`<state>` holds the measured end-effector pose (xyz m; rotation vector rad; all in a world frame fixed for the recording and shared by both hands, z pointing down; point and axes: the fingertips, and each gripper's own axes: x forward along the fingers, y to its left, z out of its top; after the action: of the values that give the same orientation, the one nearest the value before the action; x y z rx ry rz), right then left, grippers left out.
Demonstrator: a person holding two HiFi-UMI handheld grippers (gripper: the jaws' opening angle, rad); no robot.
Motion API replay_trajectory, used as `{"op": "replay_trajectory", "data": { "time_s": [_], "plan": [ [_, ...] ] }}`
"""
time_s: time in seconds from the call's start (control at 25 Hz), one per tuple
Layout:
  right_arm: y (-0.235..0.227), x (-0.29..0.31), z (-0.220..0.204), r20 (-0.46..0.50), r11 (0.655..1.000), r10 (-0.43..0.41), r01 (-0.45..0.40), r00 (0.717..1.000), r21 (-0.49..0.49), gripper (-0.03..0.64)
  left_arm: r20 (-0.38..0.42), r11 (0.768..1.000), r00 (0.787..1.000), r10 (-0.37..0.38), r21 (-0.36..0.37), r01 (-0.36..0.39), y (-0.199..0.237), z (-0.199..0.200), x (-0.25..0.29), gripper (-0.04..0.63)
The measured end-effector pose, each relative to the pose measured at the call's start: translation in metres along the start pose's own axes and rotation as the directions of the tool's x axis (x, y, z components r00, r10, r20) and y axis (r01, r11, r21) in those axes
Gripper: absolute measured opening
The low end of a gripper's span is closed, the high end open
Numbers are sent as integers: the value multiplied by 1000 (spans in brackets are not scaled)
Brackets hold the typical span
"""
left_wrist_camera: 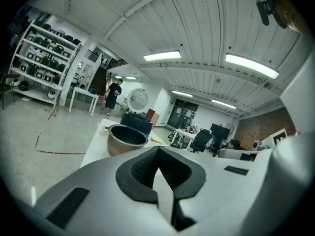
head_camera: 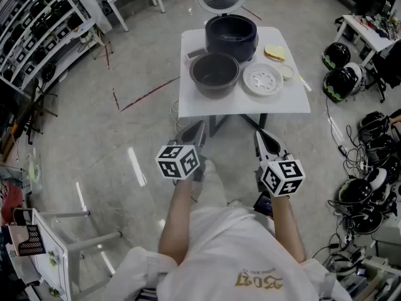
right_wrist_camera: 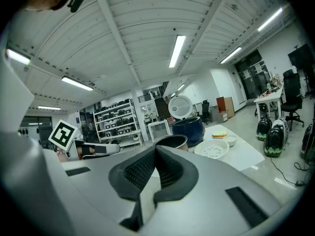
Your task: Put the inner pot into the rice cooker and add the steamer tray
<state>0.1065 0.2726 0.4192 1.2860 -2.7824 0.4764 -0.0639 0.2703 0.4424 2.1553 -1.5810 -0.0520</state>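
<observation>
Clenched and empty: left gripper (head_camera: 193,132), right gripper (head_camera: 264,141); dark round inner pot (head_camera: 215,74) sits beside navy rice cooker (head_camera: 232,36); steamer tray (head_camera: 262,79) white, perforated.

A grey concrete floor (head_camera: 94,137) marked with red lines (head_camera: 147,94) surrounds a white tabletop (head_camera: 288,102); white shelving (head_camera: 37,24) stands at the left; black helmets (head_camera: 339,83) and cables (head_camera: 358,150) lie at the right. Strip lights (left_wrist_camera: 252,65) run along a ribbed white ceiling (left_wrist_camera: 197,18).
</observation>
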Motion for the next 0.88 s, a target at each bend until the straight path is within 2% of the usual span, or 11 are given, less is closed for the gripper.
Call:
{"op": "replay_trajectory", "data": {
  "time_s": [0.12, 0.32, 0.44, 0.48, 0.52, 0.6, 0.64, 0.72, 0.88],
  "plan": [
    [1, -5, 0, 1, 1000, 5, -5, 1000, 10, 11, 9, 1000, 1000, 7, -3, -7, -1, 1, -4, 15],
    [1, -13, 4, 22, 996, 29, -31, 999, 83, 11, 32, 999, 999, 34, 4, -34, -2, 5, -10, 15],
    [-7, -19, 2, 38, 988, 45, -50, 998, 144, 11, 40, 998, 998, 40, -41, -38, -3, 0, -11, 17],
    [-9, -20, 2, 50, 983, 55, -63, 997, 173, 11, 52, 996, 998, 39, -78, -35, -2, -2, -11, 40],
    [-10, -21, 2, 60, 976, 72, -83, 996, 200, 22, 69, 992, 997, 41, -125, -33, 1, -3, -11, 105],
    [-8, -17, 3, 66, 963, 107, -120, 992, 242, 158, 95, 977, 994, 63, -209, -42, 13, -5, -11, 215],
    [-8, -14, 4, 63, 960, 112, -124, 992, 252, 185, 93, 972, 993, 77, -229, -54, 20, -6, -10, 243],
    [-11, -8, 4, 53, 961, 99, -109, 994, 254, 189, 79, 968, 992, 98, -240, -76, 31, -8, -7, 272],
    [-31, 14, 0, 30, 959, 79, -84, 996, 272, 206, 73, 963, 992, 99, -260, -77, 46, -6, 14, 282]
  ]
}}
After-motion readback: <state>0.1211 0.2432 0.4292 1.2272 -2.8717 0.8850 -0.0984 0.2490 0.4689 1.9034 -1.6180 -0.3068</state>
